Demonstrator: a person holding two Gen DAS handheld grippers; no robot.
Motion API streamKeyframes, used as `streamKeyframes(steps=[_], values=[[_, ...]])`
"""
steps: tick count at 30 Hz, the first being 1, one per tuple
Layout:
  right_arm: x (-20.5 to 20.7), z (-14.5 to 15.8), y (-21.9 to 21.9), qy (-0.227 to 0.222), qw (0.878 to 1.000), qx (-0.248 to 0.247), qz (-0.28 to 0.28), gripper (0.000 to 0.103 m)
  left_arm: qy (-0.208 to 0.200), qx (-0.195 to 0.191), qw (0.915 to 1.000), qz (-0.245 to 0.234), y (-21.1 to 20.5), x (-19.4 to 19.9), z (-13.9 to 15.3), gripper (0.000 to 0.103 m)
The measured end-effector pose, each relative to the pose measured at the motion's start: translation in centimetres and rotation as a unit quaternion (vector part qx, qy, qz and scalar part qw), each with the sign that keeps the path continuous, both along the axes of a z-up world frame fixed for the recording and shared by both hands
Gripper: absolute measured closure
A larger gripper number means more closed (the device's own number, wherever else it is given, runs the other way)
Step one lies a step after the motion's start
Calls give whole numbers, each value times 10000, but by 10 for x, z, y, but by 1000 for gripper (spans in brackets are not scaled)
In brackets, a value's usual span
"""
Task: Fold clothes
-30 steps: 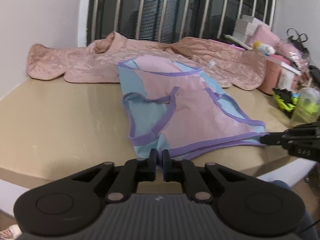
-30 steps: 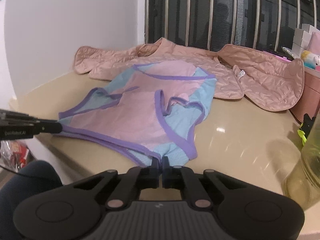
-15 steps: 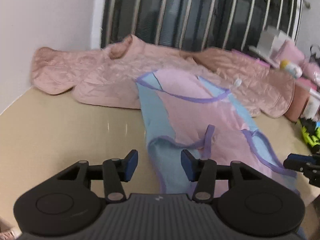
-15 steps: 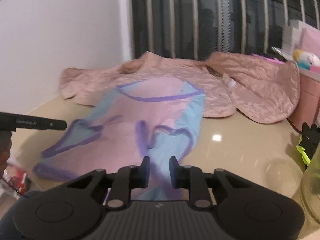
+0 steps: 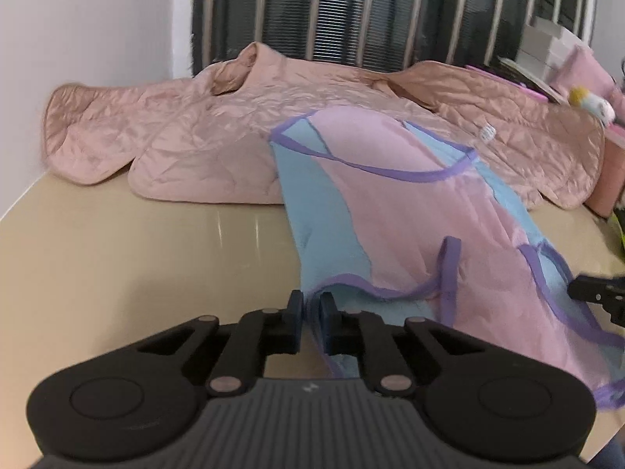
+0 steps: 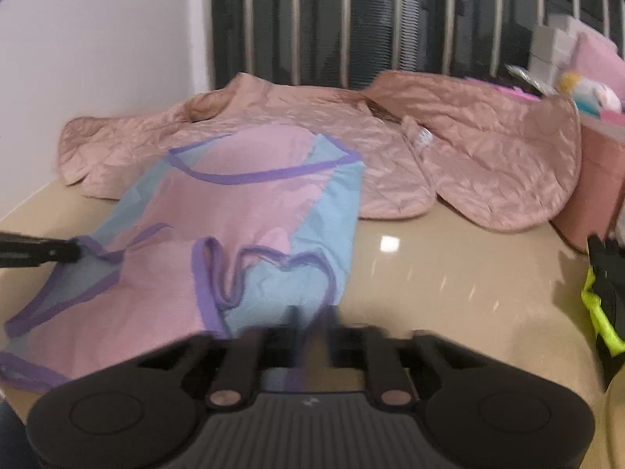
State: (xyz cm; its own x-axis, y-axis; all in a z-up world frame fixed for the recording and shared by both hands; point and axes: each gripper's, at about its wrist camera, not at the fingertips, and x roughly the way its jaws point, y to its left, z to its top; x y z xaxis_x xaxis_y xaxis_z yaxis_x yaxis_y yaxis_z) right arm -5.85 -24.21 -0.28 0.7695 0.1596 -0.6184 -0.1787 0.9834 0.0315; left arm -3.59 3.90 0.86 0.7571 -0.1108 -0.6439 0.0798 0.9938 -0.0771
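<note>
Beige table (image 5: 117,242) — garment (image 5: 410,215) hem pinched in left gripper (image 5: 311,322)

A white wall (image 5: 97,31) fills the upper left, a dark barred window (image 5: 371,11) the top, and a glossy beige table (image 5: 136,242) lies below.

- garment (image 5: 410,211) — thin matt cloth, pink and blue, purple binding;
- jacket (image 5: 218,133) — quilted satin, faint sheen;
- table (image 5: 136,258) — smooth, glossy beige;
- left gripper (image 5: 311,312) — matt black plastic

blur: right tongs (image 6: 311,332) smeared, grip unclear | cut off: garment (image 5: 410,234) hem, bottom-right edge
</note>
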Motion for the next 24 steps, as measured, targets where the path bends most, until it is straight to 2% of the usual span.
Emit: streamKeyframes(steps=[5, 6, 7, 9, 12, 13, 15, 16, 17, 18, 19, 20, 24], values=[[2, -1, -24, -32, 9956, 542, -762, 102, -71, 117, 9999, -25, -3, -4, -1, 95], [1, 0, -26, -88, 9950, 486, -873, 101, -81, 140, 9999, -13, -4, -4, -1, 91], [-1, 3, -28, -136, 9950, 472, -870, 100, -77, 158, 9998, 24, -4, -5, 0, 79], [-5, 10, -30, -231, 9951, 455, -843, 95, -60, 86, 9999, 38, -5, -8, 1, 61], [-20, 23, -27, -321, 9968, 534, -498, 94, -74, 118, 9999, -101, -9, -12, 0, 64], [-27, 25, -24, -301, 9977, 494, -362, 92, -106, 197, 9997, -112, -11, -12, -1, 72], [-40, 27, -14, -191, 9989, 423, -45, 86, -102, 258, 9995, -138, -14, -13, 0, 82], [-48, 27, -9, -177, 9991, 376, 97, 82, -61, 120, 9996, -230, -13, -12, 2, 82], [-55, 26, -3, -161, 9992, 303, 191, 82, -44, -18, 9995, -324, -11, -11, 4, 79], [-62, 26, 3, -145, 9992, 227, 282, 82, -125, -150, 9989, -431, -8, -9, 9, 68], [-68, 24, 8, -120, 9990, 191, 376, 82, -197, -254, 9982, -511, -4, -5, 15, 52], [-72, 24, 12, -103, 9988, 167, 455, 81, -232, -241, 9983, -482, -1, 3, 22, 48], [-80, 20, 35, -104, 9979, -8, 645, 75, -144, -308, 9981, -507, 5, 57, 48, 48]])
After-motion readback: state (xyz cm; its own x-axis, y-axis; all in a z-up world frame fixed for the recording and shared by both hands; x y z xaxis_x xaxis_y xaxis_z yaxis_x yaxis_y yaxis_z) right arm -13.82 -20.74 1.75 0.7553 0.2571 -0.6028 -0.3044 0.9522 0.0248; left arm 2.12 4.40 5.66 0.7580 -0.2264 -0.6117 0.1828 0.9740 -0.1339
